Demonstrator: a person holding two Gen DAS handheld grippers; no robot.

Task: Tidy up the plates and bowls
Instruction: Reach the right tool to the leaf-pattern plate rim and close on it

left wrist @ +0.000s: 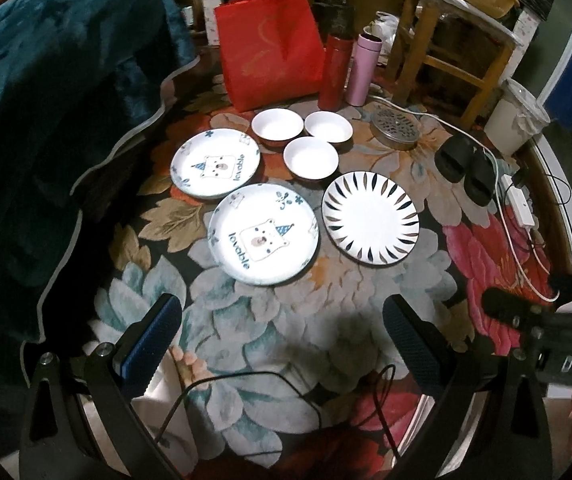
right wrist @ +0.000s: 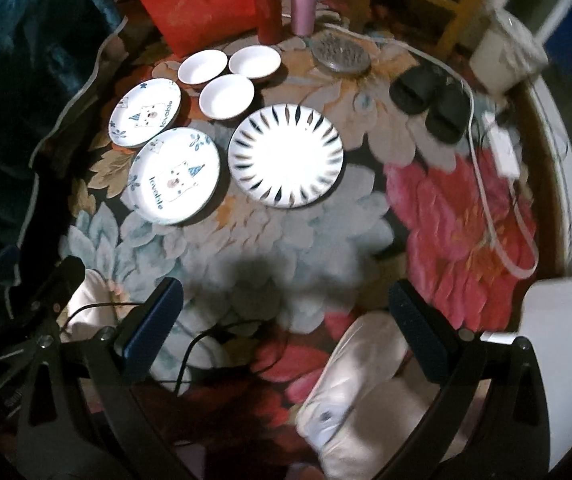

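White bowls, three of them (left wrist: 277, 126) (left wrist: 328, 127) (left wrist: 311, 157), sit in a tight cluster toward the far side of the flowered rug (left wrist: 270, 320), each just beside the next. Nearer the cameras lie three plates: a bear-printed plate (left wrist: 215, 164) at the left, a second bear plate (left wrist: 263, 234) in front of it with its rim overlapping the first, and a plate with dark petal strokes round its rim (left wrist: 371, 218) just to the right, apart from the bear plate. Behind the bowls stand a red bag (left wrist: 270, 50), a red flask (left wrist: 336, 70) and a pink flask (left wrist: 362, 68); a perforated round metal lid (left wrist: 395, 128) and a pair of black slippers (left wrist: 466, 170) lie to the right, with white cables (left wrist: 522, 256) beyond. A dark teal blanket (left wrist: 46, 100) fills the left. The left tongs (left wrist: 282, 344) hang released above the rug, holding nothing; the right tongs (right wrist: 286, 336) are likewise spread wide and empty.
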